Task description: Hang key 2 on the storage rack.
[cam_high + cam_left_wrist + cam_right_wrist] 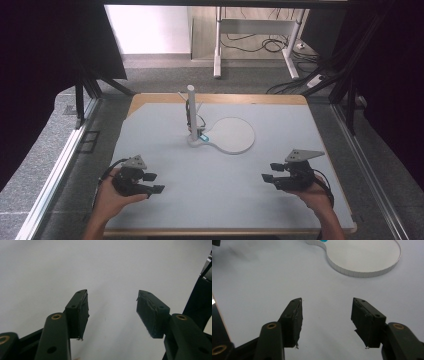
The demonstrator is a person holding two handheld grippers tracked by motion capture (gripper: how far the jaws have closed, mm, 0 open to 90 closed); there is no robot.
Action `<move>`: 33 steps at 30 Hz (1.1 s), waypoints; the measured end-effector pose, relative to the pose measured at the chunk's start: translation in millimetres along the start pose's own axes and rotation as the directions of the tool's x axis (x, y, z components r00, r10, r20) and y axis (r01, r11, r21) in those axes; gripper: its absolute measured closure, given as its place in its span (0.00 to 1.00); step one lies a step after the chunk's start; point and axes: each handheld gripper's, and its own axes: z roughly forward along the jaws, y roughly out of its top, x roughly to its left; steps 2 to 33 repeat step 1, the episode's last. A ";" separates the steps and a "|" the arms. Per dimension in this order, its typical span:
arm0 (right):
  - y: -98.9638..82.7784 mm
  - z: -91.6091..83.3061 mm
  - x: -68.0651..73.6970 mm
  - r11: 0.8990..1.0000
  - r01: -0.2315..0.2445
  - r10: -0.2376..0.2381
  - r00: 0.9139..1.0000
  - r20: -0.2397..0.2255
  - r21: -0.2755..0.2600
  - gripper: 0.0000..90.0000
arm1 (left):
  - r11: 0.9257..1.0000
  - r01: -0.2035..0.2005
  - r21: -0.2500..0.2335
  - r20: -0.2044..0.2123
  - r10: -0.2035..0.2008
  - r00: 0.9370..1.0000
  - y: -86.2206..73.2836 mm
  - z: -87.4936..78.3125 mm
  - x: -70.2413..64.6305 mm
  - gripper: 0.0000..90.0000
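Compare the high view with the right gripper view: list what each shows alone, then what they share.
High view alone: both hands with their grippers, the left gripper open and holding nothing, a white upright post on the stand, the floor and a desk frame beyond the table.

Right gripper view alone: the worn black pads close up.

Shared: the right gripper, open and holding nothing, the white round disc and the pale tabletop.

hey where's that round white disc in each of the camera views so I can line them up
High view: the round white disc lies at the middle of the table, just right of the upright white post.
Left gripper view: bare table surface between the open jaws.
Right gripper view: the disc sits at the top, right of centre, beyond the open jaws.
Shared landmark: the small blue piece at the disc's neck.
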 end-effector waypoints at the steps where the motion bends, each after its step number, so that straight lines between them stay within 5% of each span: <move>1: -0.9 0.1 0.2 1.000 0.005 -0.005 1.000 0.004 -0.003 0.46 | 1.000 0.004 -0.003 -0.001 -0.004 1.000 0.2 -0.7 0.4 0.48; 33: -0.9 0.1 0.2 1.000 0.005 -0.005 1.000 0.004 -0.003 0.46 | 1.000 0.004 -0.003 -0.001 -0.004 1.000 0.2 -0.7 0.4 0.48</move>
